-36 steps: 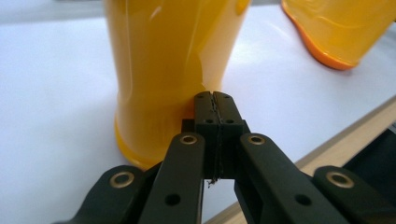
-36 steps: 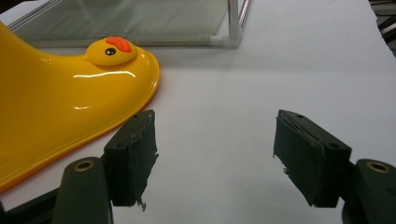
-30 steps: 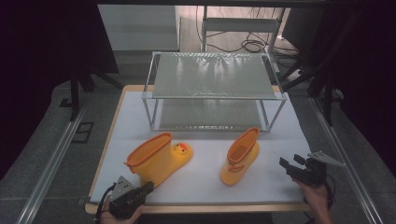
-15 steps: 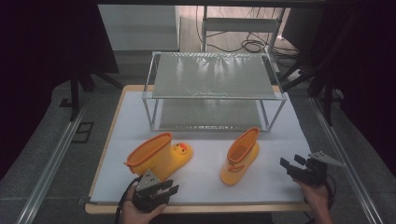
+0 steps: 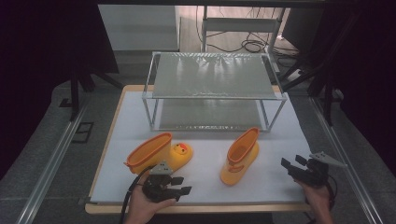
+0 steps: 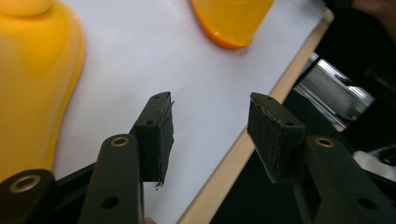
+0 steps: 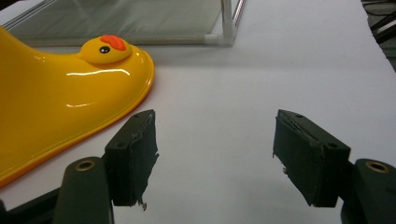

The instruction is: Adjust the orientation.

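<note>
White counter [image 5: 205,179] carrying wire shelf rack [image 5: 212,88] at twelve o'clock. Left duck boot [image 5: 156,153] lying at seven o'clock, right duck boot [image 5: 240,156] standing at five. Left tongs [image 5: 180,185] just beside the lying boot, freshly spread, pinching nothing. Right tongs [image 5: 290,165] at four o'clock, spread, empty.

two yellow rubber boots on the tabletop: one lying on its side [image 5: 156,156] with a duck face on the toe, one standing upright [image 5: 240,156]. one metal rack [image 5: 215,91] behind them, and it counts two shelves. two tools in play, the left tool [image 5: 180,185] and the right tool [image 5: 290,166], each with two black jaws. one white tabletop [image 5: 205,140] under it all.
</note>
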### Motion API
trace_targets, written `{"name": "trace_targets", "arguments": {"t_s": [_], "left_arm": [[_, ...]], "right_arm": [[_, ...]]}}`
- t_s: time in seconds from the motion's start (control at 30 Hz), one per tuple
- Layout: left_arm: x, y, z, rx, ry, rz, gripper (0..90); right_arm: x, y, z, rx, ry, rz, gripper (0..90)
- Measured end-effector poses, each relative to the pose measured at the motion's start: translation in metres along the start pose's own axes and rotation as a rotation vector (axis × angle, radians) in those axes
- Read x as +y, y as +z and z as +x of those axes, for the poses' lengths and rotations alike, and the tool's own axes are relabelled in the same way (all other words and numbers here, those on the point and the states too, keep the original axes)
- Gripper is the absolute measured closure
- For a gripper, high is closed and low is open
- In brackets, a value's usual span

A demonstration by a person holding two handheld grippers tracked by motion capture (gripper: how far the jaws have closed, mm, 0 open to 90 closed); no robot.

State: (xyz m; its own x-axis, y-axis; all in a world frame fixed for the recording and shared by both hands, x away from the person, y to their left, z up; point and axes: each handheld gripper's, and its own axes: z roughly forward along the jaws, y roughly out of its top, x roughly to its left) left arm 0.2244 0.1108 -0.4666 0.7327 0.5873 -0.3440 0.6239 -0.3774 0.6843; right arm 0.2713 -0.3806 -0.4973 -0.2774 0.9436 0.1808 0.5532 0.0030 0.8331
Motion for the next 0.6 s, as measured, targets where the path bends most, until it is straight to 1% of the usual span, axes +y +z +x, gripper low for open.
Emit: {"name": "trace_targets", "arguments": {"t_s": [0.07,0.13,0.23,0.33,0.43,0.47,0.5,0.6], "left_arm": [[0.007,-0.001,-0.002,-0.026,0.005,0.007,50.0],[0.015,-0.001,-0.004,-0.063,0.005,0.018,49.0],[0.026,0.000,-0.007,-0.095,0.009,0.040,48.8],[0.037,0.000,-0.010,-0.130,-0.001,0.040,48.8],[0.051,-0.004,-0.013,-0.143,-0.008,0.034,48.9],[0.062,-0.006,-0.017,-0.151,-0.009,0.036,48.9],[0.062,-0.006,-0.017,-0.151,-0.009,0.036,49.0],[0.078,-0.009,-0.025,-0.157,-0.001,0.048,49.0]], "right_arm": [[0.000,-0.001,0.000,0.000,0.002,-0.001,30.4],[0.000,-0.001,-0.001,-0.002,0.003,-0.004,30.4],[0.000,-0.001,0.000,-0.004,0.000,0.001,30.4],[0.000,-0.001,0.000,-0.002,0.002,-0.002,30.4],[0.001,-0.001,0.000,-0.003,-0.001,0.000,30.4],[0.001,-0.002,0.000,-0.004,-0.002,-0.002,30.4],[0.001,-0.002,0.000,-0.004,-0.002,-0.002,30.4],[0.001,-0.002,-0.001,-0.004,-0.002,-0.004,30.4]]}}
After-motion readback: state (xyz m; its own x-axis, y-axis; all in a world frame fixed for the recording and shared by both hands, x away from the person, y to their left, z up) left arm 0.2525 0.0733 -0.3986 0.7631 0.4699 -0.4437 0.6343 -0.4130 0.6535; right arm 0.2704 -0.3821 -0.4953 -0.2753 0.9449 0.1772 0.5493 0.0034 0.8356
